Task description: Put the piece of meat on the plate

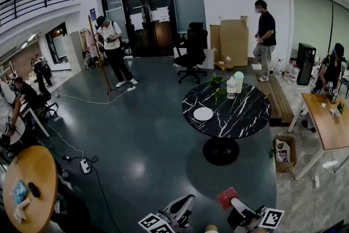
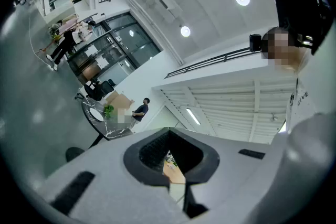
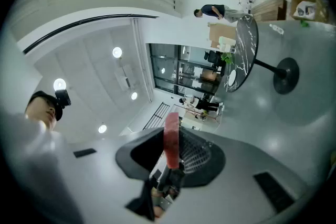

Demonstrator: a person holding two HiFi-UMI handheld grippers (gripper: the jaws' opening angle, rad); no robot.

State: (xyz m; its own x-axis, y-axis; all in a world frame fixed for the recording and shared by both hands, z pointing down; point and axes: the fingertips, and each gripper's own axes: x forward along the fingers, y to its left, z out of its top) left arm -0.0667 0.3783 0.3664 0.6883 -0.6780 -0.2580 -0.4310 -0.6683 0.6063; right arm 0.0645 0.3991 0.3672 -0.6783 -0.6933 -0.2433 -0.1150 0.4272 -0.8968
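Observation:
A flat red piece of meat (image 1: 226, 197) stands upright between the jaws of my right gripper (image 1: 232, 202), which is shut on it at the bottom edge of the head view. The right gripper view shows the meat (image 3: 171, 139) as a red slab clamped edge-on. A white plate (image 1: 203, 113) lies at the near left of a round black marble table (image 1: 245, 112), well ahead of both grippers. My left gripper (image 1: 182, 205) hangs beside the right one, its jaws closed with nothing between them (image 2: 176, 186). Both point slightly upward.
Two bottles (image 1: 234, 84) and a small plant (image 1: 218, 87) stand on the table's far side. A wooden bench (image 1: 275, 98), a box (image 1: 282, 151) and a wooden desk (image 1: 330, 123) are to the right. A power strip (image 1: 85, 166) with cables lies on the floor at left. People stand farther off.

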